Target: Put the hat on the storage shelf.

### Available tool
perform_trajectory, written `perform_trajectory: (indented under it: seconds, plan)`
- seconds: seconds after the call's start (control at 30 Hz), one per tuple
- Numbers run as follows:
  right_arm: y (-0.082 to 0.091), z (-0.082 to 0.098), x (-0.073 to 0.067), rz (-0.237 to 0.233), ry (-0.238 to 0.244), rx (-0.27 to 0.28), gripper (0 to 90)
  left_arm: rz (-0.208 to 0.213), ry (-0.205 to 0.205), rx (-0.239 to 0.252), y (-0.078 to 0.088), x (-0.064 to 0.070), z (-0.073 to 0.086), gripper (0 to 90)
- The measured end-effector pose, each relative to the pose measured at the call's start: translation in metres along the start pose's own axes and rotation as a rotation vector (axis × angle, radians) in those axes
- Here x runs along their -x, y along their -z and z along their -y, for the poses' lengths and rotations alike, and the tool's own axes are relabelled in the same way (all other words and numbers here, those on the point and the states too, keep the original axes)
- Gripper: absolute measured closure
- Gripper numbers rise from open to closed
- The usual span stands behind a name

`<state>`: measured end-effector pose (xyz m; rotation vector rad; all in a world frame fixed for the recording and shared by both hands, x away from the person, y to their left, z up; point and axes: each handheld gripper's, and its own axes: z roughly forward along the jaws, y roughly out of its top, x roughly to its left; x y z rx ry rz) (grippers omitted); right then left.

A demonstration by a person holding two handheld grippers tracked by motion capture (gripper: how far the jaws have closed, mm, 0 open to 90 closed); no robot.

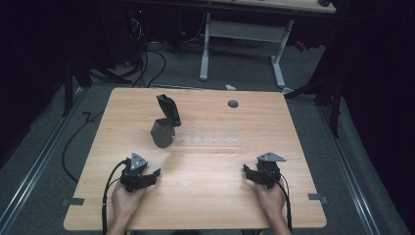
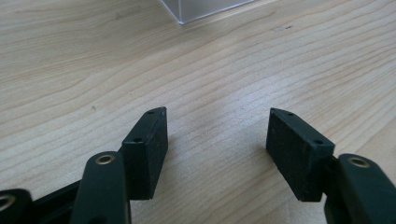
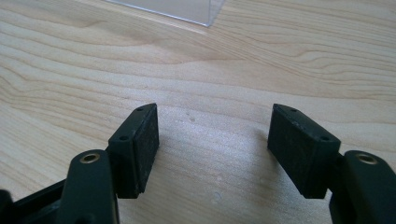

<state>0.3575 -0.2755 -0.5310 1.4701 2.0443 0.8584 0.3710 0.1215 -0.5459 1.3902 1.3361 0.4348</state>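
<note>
My left gripper [image 1: 148,172] [image 2: 217,122] rests low over the wooden table [image 1: 205,200] at the front left, held by a hand. Its jaws stand open with only bare wood between them. At the front right, my right gripper [image 1: 251,173] [image 3: 213,117] is likewise open and holds nothing. A dark grey folded object [image 1: 165,125] stands upright at the table's middle left, beyond the left gripper. To its right lies a clear plastic rack [image 1: 211,137] with rows of small holes. A corner of the clear rack [image 2: 205,9] [image 3: 180,9] shows ahead of each gripper.
A round cable hole [image 1: 233,104] sits near the table's far edge. Beyond the table, another desk's white legs [image 1: 204,49] stand on grey floor with cables [image 1: 147,63]. Dark surroundings close in on both sides.
</note>
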Motion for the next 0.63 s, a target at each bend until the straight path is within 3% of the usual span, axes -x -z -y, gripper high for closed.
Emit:
perform_trajectory:
  seconds: [0.63]
  plan:
    - [0.0000,0.0001,0.0001,-0.001,0.002,0.000,33.9,0.008,-0.012,-0.008,0.0001,0.0007,0.0012,34.7]
